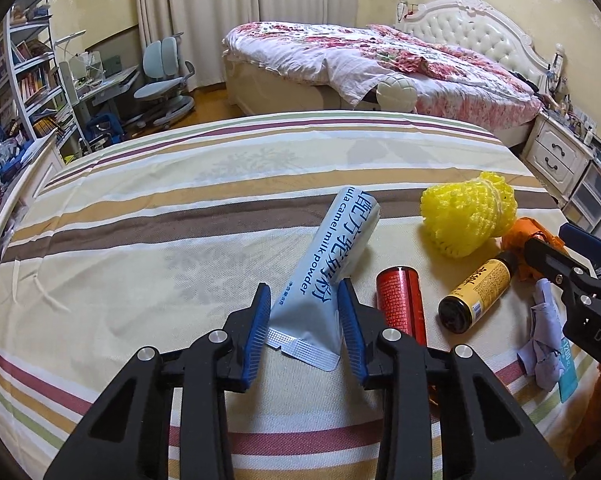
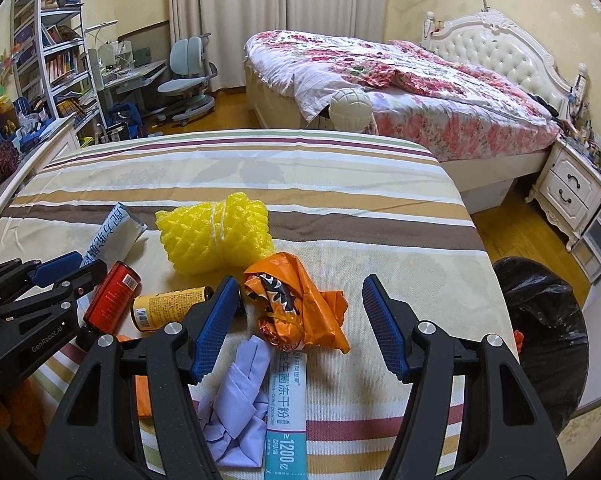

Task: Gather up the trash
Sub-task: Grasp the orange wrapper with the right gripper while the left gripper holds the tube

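Observation:
A pale blue milk powder sachet lies lengthwise between the blue pads of my left gripper, which press on its near sealed end. To its right lie a red can, a dark bottle with a yellow label and a yellow foam net. My right gripper stands open above a crumpled orange plastic bag. Just nearer than the bag lie a crumpled lilac paper and a teal and white sachet. All the litter rests on a striped bedsheet.
A bin lined with a black bag stands on the floor past the bed's right edge. A second bed with a floral cover, a white nightstand, a desk with a chair and bookshelves fill the room beyond.

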